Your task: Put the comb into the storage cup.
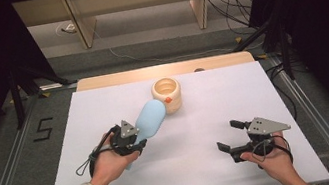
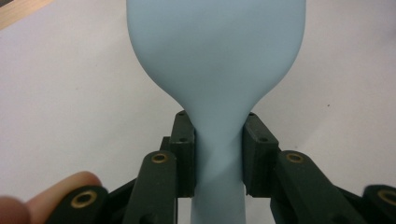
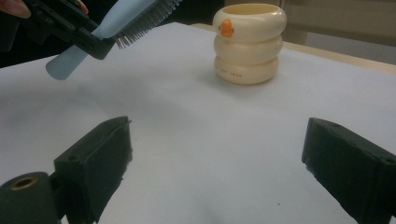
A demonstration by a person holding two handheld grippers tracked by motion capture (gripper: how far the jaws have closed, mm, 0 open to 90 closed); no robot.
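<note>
1. I am holding the light blue hairbrush (image 1: 149, 119) with the left gripper (image 1: 130, 140), a little left of the centre of the high view. In the left gripper view the two jaws are pressing on the narrow neck of the brush, just below its wide head, so the grip is firm.
2. The brush is lifted off the white table (image 1: 105, 112), as its shadow in the right gripper view is telling me, and its bristles are pointing down. Its head is reaching toward the cream ringed cup (image 1: 167, 94), which is standing upright in the upper middle of the high view; I cannot tell if they are touching.
3. The right gripper (image 1: 233, 137) is waiting at the lower right of the high view, its jaws standing wide apart with nothing between them.
4. I am judging that the step is bringing the brush to the cup. To do it well, I am planning to keep the squeeze steady, because the neck is smooth and may slip.
5. I am also thinking to raise the head above the rim before lowering, so the light cup is not pushed over.
</note>
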